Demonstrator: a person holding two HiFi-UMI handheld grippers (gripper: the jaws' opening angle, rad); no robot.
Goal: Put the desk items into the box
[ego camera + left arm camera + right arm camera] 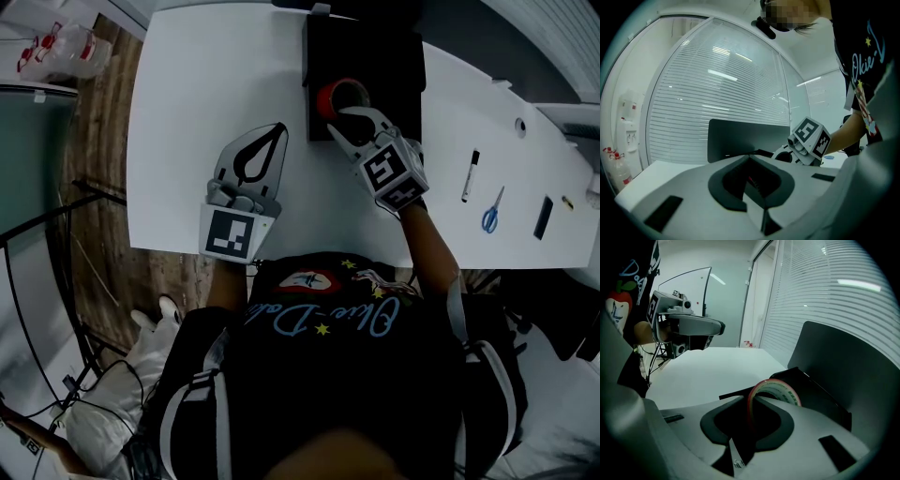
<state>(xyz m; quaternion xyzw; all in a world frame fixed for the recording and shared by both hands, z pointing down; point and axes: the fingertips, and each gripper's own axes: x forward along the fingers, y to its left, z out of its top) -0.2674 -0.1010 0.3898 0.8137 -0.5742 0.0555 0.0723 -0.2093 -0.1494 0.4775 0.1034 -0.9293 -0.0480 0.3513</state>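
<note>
A red roll of tape (340, 97) is pinched upright in my right gripper (349, 114), which is shut on it. It hangs over the near part of the open black box (375, 56) at the table's far middle. In the right gripper view the tape roll (774, 391) stands between the jaws, with the box (834, 376) and its raised lid just behind. My left gripper (272, 141) hovers over the white table left of the box, its tips together and nothing in them. The left gripper view shows the box (740, 138) ahead and the right gripper (806, 143) at its right.
On the white table (187, 112), right of the box, lie a marker pen (470, 175), blue-handled scissors (492, 210) and a small black bar (543, 217). Beyond the table's left edge are wooden floor and a plastic bottle (66, 52). Window blinds stand behind the box.
</note>
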